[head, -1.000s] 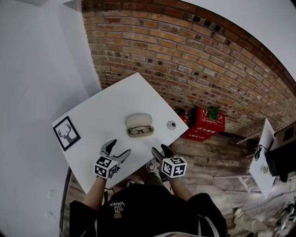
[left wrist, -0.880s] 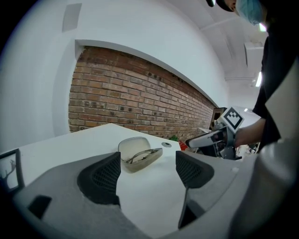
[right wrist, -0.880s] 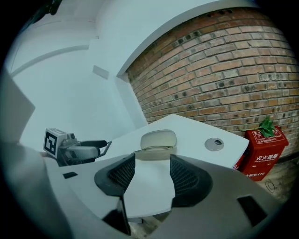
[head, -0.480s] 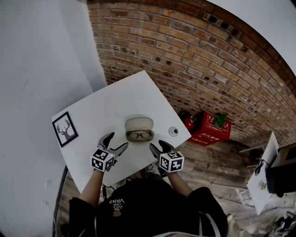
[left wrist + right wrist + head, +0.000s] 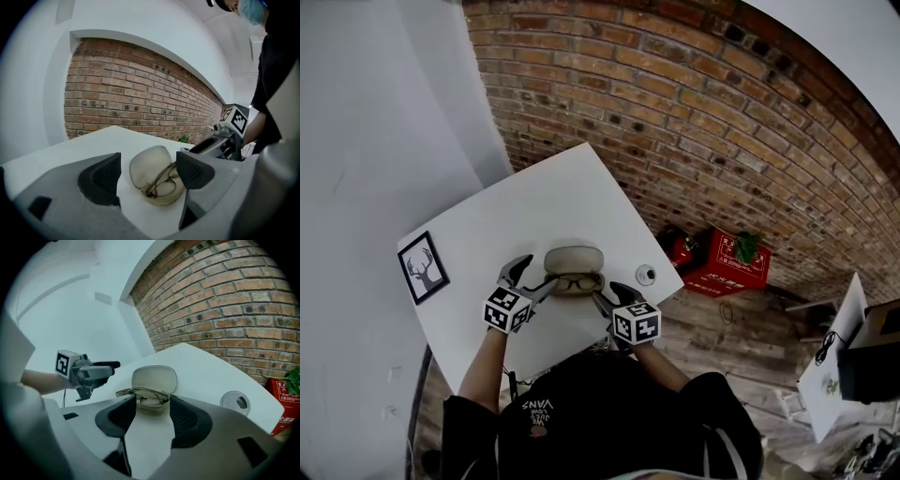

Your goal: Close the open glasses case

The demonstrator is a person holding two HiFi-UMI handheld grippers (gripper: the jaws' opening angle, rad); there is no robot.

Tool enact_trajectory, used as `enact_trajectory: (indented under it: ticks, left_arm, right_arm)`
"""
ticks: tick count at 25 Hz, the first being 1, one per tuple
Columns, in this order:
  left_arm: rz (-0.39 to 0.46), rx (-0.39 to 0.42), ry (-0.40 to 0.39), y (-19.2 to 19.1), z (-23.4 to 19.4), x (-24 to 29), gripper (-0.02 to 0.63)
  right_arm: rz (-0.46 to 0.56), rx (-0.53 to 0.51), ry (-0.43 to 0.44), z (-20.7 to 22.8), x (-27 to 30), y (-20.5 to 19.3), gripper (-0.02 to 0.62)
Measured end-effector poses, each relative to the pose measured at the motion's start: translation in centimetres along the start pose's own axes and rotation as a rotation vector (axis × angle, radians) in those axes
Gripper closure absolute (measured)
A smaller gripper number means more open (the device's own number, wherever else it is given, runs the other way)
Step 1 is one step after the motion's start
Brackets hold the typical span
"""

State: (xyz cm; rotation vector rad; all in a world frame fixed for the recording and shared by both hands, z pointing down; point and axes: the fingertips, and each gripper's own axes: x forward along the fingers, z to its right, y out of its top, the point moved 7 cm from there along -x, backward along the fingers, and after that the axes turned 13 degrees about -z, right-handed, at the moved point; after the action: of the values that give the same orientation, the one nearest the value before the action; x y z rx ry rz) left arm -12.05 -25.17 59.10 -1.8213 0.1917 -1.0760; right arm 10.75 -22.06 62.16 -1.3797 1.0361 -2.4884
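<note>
An open beige glasses case [image 5: 574, 269] lies near the front of the white table [image 5: 534, 206], lid back, with brown-framed glasses [image 5: 575, 281] in its tray. My left gripper [image 5: 532, 277] is open just left of the case, and the case [image 5: 152, 180] shows between its fingertips. My right gripper [image 5: 606, 297] is open at the case's front right. From there the case [image 5: 152, 386] stands just past the fingers, with its lid [image 5: 154, 378] upright behind the glasses [image 5: 143, 393]. Neither gripper holds anything.
A framed deer picture [image 5: 423, 267] lies at the table's left corner. A round cable port [image 5: 646, 275] is set in the table to the right of the case. A brick wall [image 5: 722, 122] rises behind, and a red crate [image 5: 727, 263] with a plant stands on the floor.
Both grippers have moved forward from the table's near edge to either side of the case. The case has not moved on the table.
</note>
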Motion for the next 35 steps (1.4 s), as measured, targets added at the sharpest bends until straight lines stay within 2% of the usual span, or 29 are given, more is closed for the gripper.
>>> enact_trajectory:
  ticks: [9,12,21,27,35]
  left_arm:
    - [-0.046,-0.069,-0.092,0.6,-2.8,3.9,0.229]
    - [-0.077,-0.071,-0.123,0.6,-2.9,5.0,0.229]
    - [-0.166,0.043,-0.235,1.6,-1.3,6.9,0.216]
    - [-0.216,0.118,-0.294,1.6,-0.2,6.4,0.216]
    - [-0.250,0.204,-0.308,0.3,1.0,3.9,0.216]
  right_arm:
    - [-0.064,-0.009,0.062,1.0,1.7,-0.2,0.393]
    - [-0.078,-0.014,0.077,1.1,1.9,-0.4,0.374]
    - [-0.144,-0.045,0.028,1.0,2.3,-1.8,0.371]
    - [-0.152,-0.064,-0.005,0.6,2.6,-2.3,0.397]
    - [-0.143,-0.111,-0.046,-0.2,3.2,-1.8,0.417]
